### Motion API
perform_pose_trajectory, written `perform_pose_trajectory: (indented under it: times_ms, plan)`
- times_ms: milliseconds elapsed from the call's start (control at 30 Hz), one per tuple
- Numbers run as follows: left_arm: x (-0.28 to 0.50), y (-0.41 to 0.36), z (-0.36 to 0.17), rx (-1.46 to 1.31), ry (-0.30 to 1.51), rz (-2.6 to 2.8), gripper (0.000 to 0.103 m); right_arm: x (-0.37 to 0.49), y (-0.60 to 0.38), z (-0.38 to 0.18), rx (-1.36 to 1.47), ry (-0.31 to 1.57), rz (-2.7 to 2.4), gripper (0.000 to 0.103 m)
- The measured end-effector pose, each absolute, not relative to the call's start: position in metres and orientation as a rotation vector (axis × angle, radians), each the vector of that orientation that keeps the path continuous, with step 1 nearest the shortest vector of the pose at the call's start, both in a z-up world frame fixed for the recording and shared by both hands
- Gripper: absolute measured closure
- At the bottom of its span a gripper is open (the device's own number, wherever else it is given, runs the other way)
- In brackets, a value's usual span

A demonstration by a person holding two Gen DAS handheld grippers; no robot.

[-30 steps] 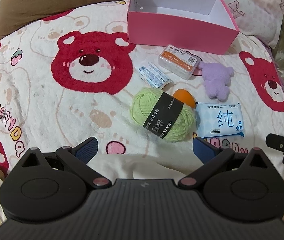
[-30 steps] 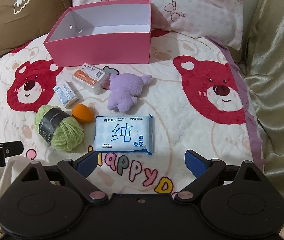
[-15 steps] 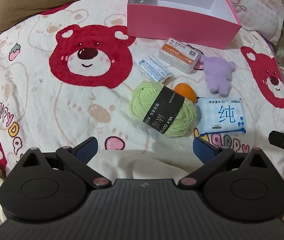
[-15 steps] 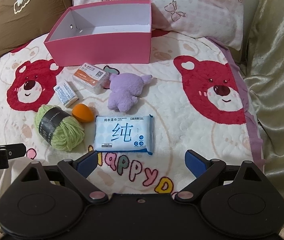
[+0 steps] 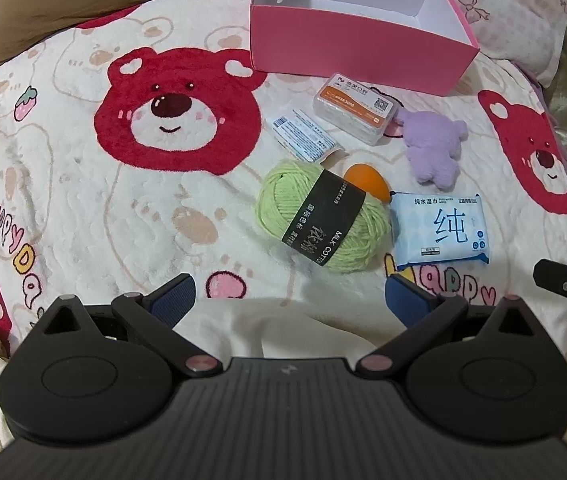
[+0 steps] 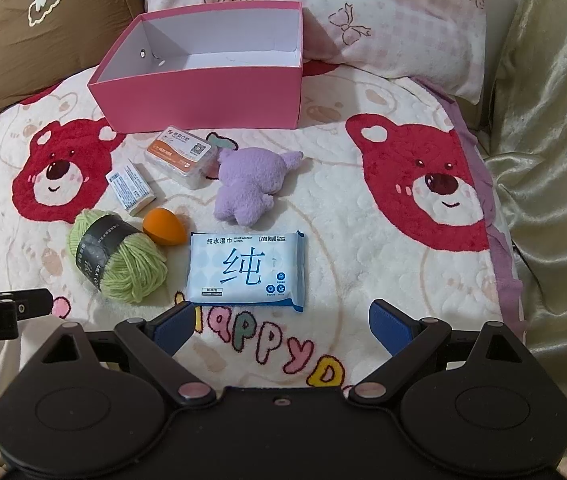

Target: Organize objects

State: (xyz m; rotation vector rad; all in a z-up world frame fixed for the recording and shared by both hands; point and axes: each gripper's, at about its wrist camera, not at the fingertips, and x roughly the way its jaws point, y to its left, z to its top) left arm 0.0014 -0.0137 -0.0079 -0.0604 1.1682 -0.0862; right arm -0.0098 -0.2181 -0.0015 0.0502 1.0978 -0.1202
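Left wrist view: the left tool (image 5: 289, 300) is spread wide, empty, above the bed (image 5: 83, 208). Ahead lies the yarn (image 5: 321, 216), touching an orange egg (image 5: 367, 182), with wipes (image 5: 439, 230) just beside.

Right wrist view: the right tool (image 6: 281, 322) gapes empty, near the wipes (image 6: 247, 266). A plush (image 6: 253, 182) lies beyond, the open box (image 6: 203, 94) farther back.
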Motion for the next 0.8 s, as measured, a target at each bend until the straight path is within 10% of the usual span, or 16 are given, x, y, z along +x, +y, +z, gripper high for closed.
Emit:
perform_pose_trajectory:
  times_ms: [800]
  plan:
    - [0.031, -0.010, 0.006, 0.047, 1.077, -0.134, 0.003, -0.008, -0.201, -0.005, 0.008, 1.011, 0.018, 0.007]
